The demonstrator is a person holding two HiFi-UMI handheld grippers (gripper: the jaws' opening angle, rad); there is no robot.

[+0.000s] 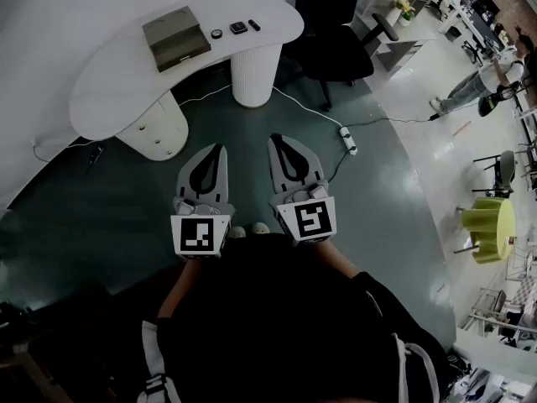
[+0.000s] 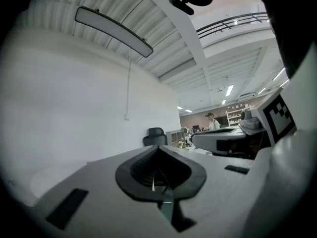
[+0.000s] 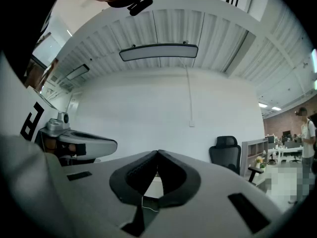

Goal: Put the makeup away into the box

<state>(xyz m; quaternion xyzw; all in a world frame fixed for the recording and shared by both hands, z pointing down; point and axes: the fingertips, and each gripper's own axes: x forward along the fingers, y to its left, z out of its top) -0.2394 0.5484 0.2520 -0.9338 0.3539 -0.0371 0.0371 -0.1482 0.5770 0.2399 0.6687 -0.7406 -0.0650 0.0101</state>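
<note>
A khaki box (image 1: 176, 39) with its lid down sits on the white curved table (image 1: 109, 91) at the far side of the room. To the right of it on the tabletop lie three small dark makeup items: a round one (image 1: 216, 34), a square one (image 1: 238, 28) and a short stick (image 1: 254, 25). My left gripper (image 1: 220, 148) and right gripper (image 1: 274, 138) are held side by side over the dark floor, well short of the table. Both point towards it, and both are shut and empty. The left gripper (image 2: 158, 148) and right gripper (image 3: 157, 152) views show the tips meeting against a bare white wall.
A black office chair (image 1: 336, 49) stands right of the table. A white power strip (image 1: 348, 141) and its cable lie on the floor ahead. The table rests on a ribbed pedestal (image 1: 256, 74) and a drawer unit (image 1: 155, 128). A person (image 1: 495, 74) stands at the far right.
</note>
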